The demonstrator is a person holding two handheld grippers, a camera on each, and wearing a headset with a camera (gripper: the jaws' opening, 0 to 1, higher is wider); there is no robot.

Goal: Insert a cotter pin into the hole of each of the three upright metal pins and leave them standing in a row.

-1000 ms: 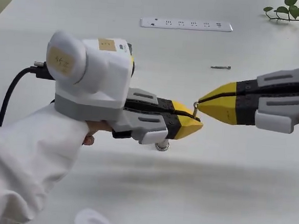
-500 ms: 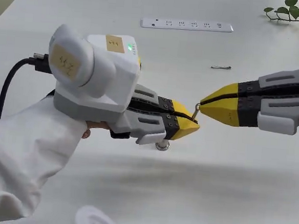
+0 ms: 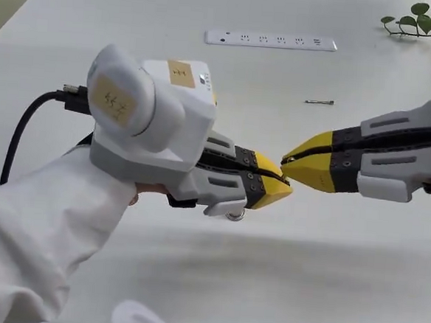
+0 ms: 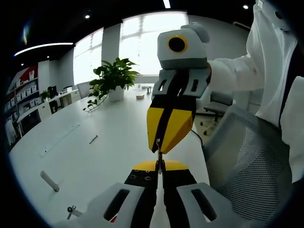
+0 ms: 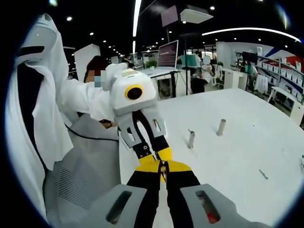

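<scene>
Tips closed up near metal pin (image 3: 234, 215); earlier gap gone. L gripper (image 3: 282, 187) & R gripper (image 3: 288, 159) both pinched cotter pin (image 4: 159, 152); prob. regrasp, insertion pending.

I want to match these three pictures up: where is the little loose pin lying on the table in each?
Head view: the loose pin lies upper right, below the power strip.
Left gripper view: pin left of centre, just right of the power strip.
Right gripper view: pin low, near the right edge.
Shared landmark: the left gripper and right gripper, nearly tip to tip.
</scene>
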